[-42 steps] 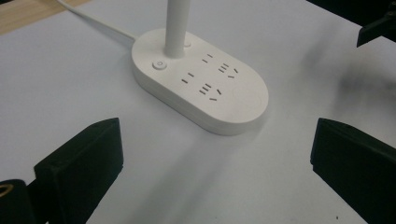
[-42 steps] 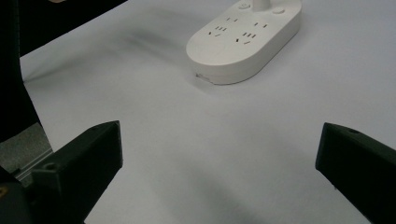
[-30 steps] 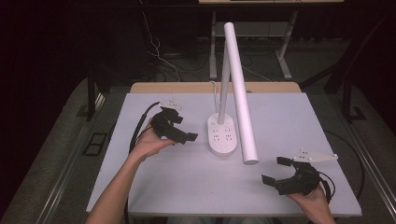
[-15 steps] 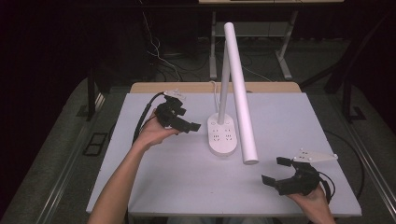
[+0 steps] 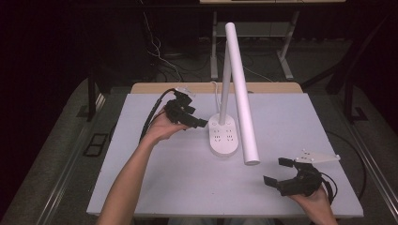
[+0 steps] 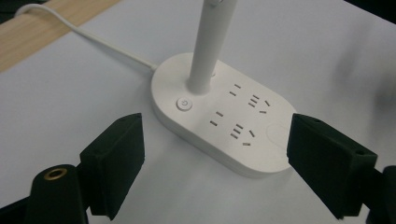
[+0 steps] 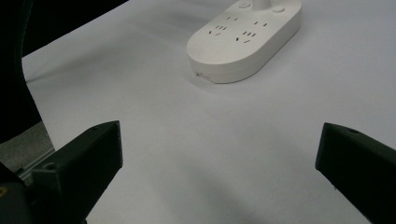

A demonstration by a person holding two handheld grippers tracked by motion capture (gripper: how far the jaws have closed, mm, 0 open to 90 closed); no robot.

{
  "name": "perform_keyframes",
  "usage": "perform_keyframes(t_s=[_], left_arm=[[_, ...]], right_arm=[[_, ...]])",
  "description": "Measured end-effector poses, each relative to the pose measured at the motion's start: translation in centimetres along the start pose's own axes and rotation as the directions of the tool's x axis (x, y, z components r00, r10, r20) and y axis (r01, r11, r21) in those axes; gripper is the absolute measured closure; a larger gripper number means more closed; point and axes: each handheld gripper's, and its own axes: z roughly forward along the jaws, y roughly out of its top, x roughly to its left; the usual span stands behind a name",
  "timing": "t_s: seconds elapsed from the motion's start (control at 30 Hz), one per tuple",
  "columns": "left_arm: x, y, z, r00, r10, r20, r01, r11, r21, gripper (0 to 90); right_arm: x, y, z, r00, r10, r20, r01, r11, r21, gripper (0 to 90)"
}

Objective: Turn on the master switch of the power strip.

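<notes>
A white desk lamp stands mid-table on an oval base (image 5: pixel 222 139) that carries several sockets; its stem (image 5: pixel 225 79) rises from the base and a long white tube head (image 5: pixel 241 93) slants forward. In the left gripper view the base (image 6: pixel 233 116) shows a round power button (image 6: pixel 184 103) beside the stem. My left gripper (image 5: pixel 191 118) hovers just left of the base, open and holding nothing; its jaws (image 6: pixel 217 128) frame the base from close by. My right gripper (image 5: pixel 276 171) rests open near the front right of the table, well short of the base (image 7: pixel 243 37).
The lamp's white cable (image 6: pixel 93 39) runs off the back of the base toward the wooden strip (image 6: pixel 42 32) at the table's far edge. The white tabletop (image 5: pixel 187 178) is bare between the two hands. Dark floor and table legs lie beyond.
My left gripper has moved forward and to the right, closing on the lamp base. The right gripper has stayed where it was.
</notes>
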Motion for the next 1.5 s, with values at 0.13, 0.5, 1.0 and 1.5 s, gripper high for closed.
perform_keyframes(t_s=[0.13,0.5,1.0,1.5], left_arm=[[-0.1,0.2,1.0,0.9998,-0.015,0.014,0.015,0.9999,-0.002,21.4],[0.1,0.8,2.5,0.9997,0.017,0.018,-0.017,0.9993,0.034,31.1],[0.9,1.5,4.3,0.9989,0.008,-0.046,-0.006,0.9992,0.040,65.5],[1.8,0.9,6.6,0.9942,-0.077,-0.076,0.077,0.9970,0.008,89.5]], right_arm=[[-0.1,0.0,0.0,1.0000,-0.006,-0.002,0.006,1.000,0.004,0.1],[-0.2,-0.1,0.0,1.0000,-0.009,0.002,0.009,1.000,0.004,0.1],[-0.1,-0.1,0.0,1.0000,-0.007,0.002,0.007,1.000,0.007,0.1],[-0.2,-0.1,-0.1,0.9999,-0.009,0.009,0.009,1.000,-0.003,0.1]])
